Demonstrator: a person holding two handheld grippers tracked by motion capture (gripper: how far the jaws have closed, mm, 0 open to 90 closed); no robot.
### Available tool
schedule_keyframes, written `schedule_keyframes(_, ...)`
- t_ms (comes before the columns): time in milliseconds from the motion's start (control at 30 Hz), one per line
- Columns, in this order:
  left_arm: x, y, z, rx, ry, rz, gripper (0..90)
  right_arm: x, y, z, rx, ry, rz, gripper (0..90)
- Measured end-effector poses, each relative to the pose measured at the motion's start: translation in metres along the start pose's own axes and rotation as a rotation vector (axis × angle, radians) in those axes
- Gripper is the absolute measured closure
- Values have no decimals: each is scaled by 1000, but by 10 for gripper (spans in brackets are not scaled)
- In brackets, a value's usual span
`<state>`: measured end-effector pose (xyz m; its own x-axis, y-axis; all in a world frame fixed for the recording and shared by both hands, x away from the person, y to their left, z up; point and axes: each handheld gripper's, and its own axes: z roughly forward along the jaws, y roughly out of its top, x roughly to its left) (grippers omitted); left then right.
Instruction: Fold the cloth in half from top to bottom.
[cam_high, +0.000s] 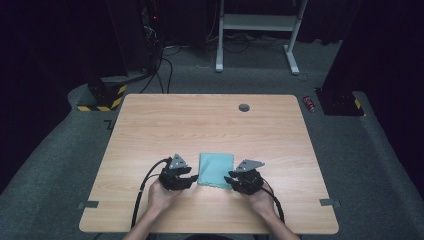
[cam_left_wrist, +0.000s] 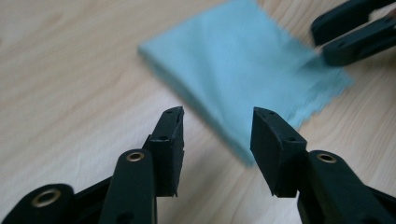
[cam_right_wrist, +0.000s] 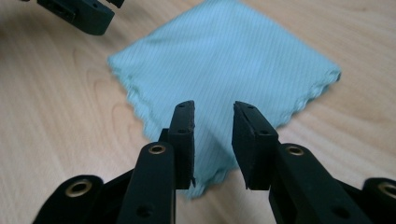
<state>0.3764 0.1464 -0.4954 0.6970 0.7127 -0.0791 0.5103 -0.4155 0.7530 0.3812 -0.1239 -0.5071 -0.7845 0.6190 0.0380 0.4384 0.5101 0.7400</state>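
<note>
A person sat at a light wood-grain worktop (cam_high: 200, 125) with a hand-held gripper in each hand. A small folded turquoise cloth (cam_high: 216, 169) lay flat near the front middle of the worktop, between the two grippers. It looked folded into a neat square, with wavy pinked edges showing along the side nearest the person.

The left hand-held gripper (cam_high: 191, 179) sat just beside the cloth's left edge. In the left gripper view its jaws stood spread apart with nothing between them, the cloth (cam_left_wrist: 243, 74) lying just ahead of the tips and partly behind the right one. Nothing was pinched.

The right hand-held gripper (cam_high: 231, 179) sat at the cloth's front right corner. In the right gripper view its jaws stood parted with a moderate gap, hovering over the near corner of the cloth (cam_right_wrist: 224, 65), which could be seen through the gap. The pads did not seem to press on the fabric; whether the tips brushed it could not be told.

Judging from this, the fold looked done and both grippers appeared to have let go, or else to be lining up for one more fold. A further fold would call for each gripper to come down on a near corner, close on the thin fabric without bunching the layers, and lift both corners together.

The far half of the worktop carried a small round grommet (cam_high: 244, 107).
</note>
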Motion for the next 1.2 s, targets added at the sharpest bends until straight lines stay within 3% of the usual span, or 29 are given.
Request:
schedule_keyframes(167, -3, 20, 30, -4, -13, 36, 525, -10, 10, 12, -19, 3, 45, 738)
schedule_keyframes(300, 5, 18, 46, 38, -6, 17, 529, -19, 14, 21, -9, -10, 56, 739)
schedule_keyframes(467, 20, 12, 39, 73, 42, -6, 532, -26, 7, 21, 28, -24, 68, 724)
schedule_keyframes(600, 24, 16, 31, 7, 38, -20, 532, -31, 10, 16, -8, -34, 92, 739)
schedule_keyframes(833, 20, 39, 55, -20, -3, -22, 533, -35, 34, 31, -58, -32, 134, 844)
schedule_keyframes(967, 25, 35, 72, 27, 14, -50, 536, -40, 38, 46, -31, -51, 139, 852)
schedule_keyframes(1033, 31, 34, 71, 7, 10, -85, 556, -46, 34, 50, -13, -67, 163, 852)
schedule_keyframes(1133, 36, 33, 67, 12, 36, -93, 548, -56, 29, 49, -9, -81, 198, 847)
schedule_keyframes(1200, 37, 33, 63, 21, 51, -97, 526, -57, 28, 45, -12, -101, 191, 825)
